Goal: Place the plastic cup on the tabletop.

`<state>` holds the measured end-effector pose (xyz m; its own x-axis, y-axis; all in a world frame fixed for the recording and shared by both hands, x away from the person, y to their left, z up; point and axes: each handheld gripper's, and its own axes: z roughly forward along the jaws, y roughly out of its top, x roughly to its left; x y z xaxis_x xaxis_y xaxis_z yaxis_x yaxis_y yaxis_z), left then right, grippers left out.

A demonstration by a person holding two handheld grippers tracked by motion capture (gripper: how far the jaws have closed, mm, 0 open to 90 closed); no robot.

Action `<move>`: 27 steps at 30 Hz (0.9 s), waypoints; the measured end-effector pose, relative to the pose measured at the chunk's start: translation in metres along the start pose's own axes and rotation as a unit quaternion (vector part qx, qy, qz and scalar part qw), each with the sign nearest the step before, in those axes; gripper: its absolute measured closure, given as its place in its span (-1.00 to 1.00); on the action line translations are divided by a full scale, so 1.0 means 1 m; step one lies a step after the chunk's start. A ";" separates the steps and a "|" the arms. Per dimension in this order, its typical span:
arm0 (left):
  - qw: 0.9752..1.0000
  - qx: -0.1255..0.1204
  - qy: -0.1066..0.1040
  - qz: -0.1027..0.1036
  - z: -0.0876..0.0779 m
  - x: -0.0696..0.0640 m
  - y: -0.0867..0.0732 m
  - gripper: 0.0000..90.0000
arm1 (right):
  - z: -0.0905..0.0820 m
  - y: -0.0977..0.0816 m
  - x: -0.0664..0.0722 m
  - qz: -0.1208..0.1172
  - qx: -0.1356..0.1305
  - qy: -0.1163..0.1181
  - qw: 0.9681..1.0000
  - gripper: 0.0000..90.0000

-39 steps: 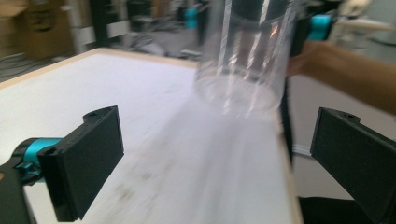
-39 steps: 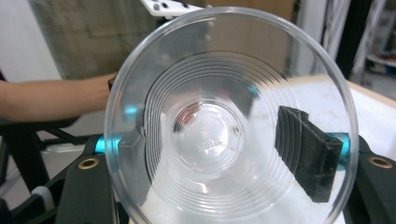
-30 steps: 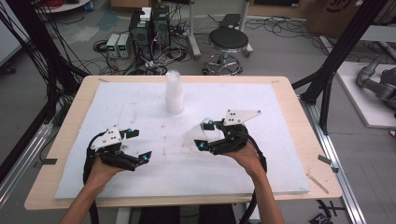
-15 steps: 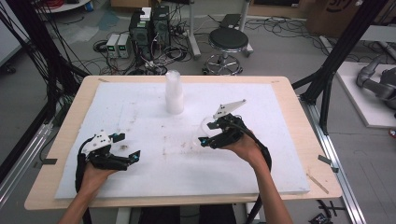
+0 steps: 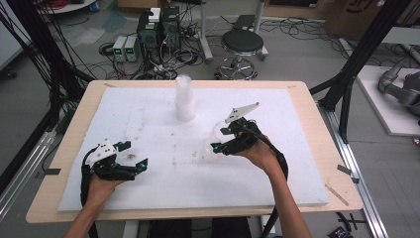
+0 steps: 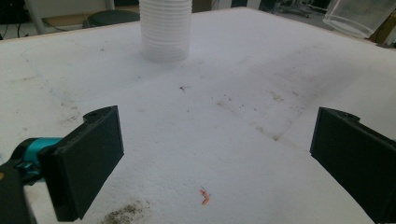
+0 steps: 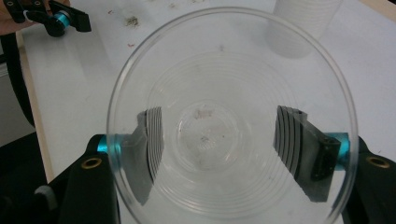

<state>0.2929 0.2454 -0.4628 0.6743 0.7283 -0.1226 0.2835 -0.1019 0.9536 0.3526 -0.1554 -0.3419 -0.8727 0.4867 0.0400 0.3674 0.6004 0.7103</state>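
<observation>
A clear plastic cup (image 7: 231,116) sits between the pads of my right gripper (image 7: 224,144), which is shut on its walls, and the cup's mouth faces the camera. From above, the right gripper (image 5: 218,144) holds that cup (image 5: 216,132) tilted just over the white board, right of centre. A stack of clear cups (image 5: 184,101) stands upright at the back middle, also seen as the stack (image 6: 166,28) ahead of my left gripper (image 6: 219,158). The left gripper (image 5: 134,154) rests low at the front left, open, with nothing between its pads.
A white foam board (image 5: 148,119) covers the wooden table (image 5: 317,124) and carries small dirt specks (image 6: 126,212). Black frame posts (image 5: 356,64) stand at both sides. A stool (image 5: 241,47) and computer boxes (image 5: 158,29) stand on the floor beyond the far edge.
The left hand has sunk and drawn back toward the front left corner. The right gripper has rolled, tipping its grey plate up, with the cup still in it.
</observation>
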 end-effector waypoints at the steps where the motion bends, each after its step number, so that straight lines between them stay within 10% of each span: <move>1: 1.000 0.000 0.001 0.000 0.000 0.000 0.000 -0.94 | 0.000 0.000 0.000 -0.002 -0.001 0.000 1.000 -0.25; 27: 1.000 -0.004 0.007 -0.011 0.001 0.003 -0.005 -0.94 | 0.015 0.000 -0.007 0.005 0.032 -0.027 0.999 -0.24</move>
<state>0.2938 0.2477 -0.4679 0.6577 0.7401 -0.1405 0.2926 -0.0791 0.9530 0.3633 -0.1489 -0.3524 -0.8515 0.5243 0.0078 0.3965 0.6341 0.6638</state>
